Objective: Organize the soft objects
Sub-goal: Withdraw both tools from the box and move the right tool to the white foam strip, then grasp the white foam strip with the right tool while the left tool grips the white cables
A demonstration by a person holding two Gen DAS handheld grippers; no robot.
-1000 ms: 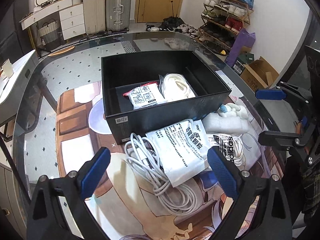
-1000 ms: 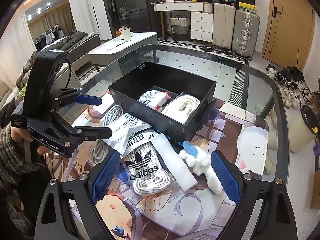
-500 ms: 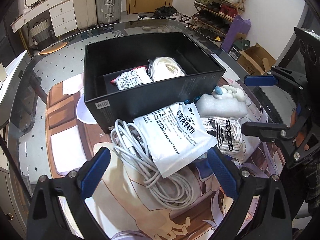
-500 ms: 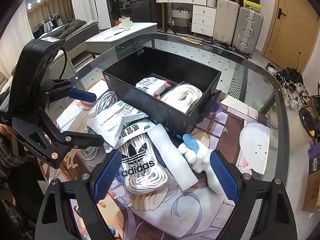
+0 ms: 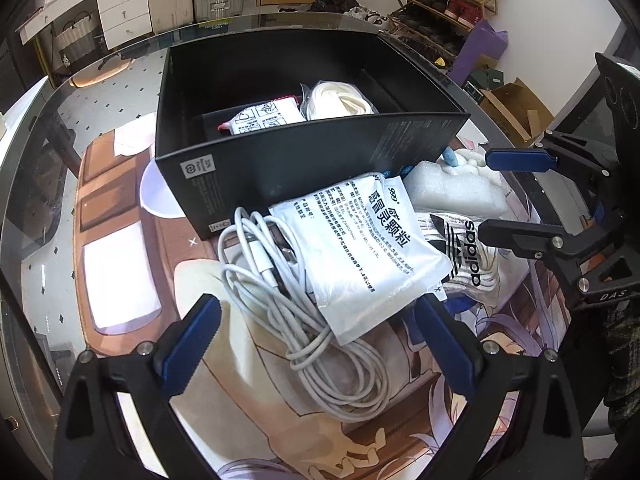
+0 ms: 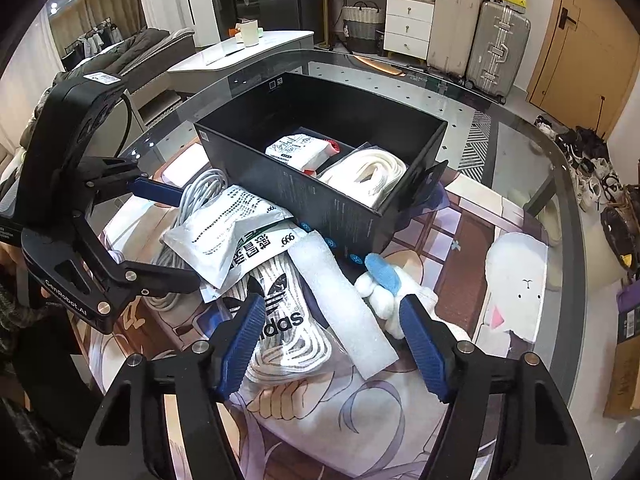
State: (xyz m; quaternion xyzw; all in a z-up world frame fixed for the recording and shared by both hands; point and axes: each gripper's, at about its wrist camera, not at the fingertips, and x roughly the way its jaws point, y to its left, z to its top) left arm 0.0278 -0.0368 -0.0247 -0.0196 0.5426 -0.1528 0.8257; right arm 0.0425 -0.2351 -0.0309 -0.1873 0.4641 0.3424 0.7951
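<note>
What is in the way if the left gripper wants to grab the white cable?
The white sachet lies across the far side of the white cable, covering part of the coil. The near loops are bare, and nothing visible sits between them and the left gripper, whose jaws are spread wide open.

Glass table point(image 6: 520, 152) w/ printed mat point(image 5: 132, 248); black box point(image 5: 304, 160), cable coil point(image 5: 320, 344), prob. laces pkt on mat.
</note>
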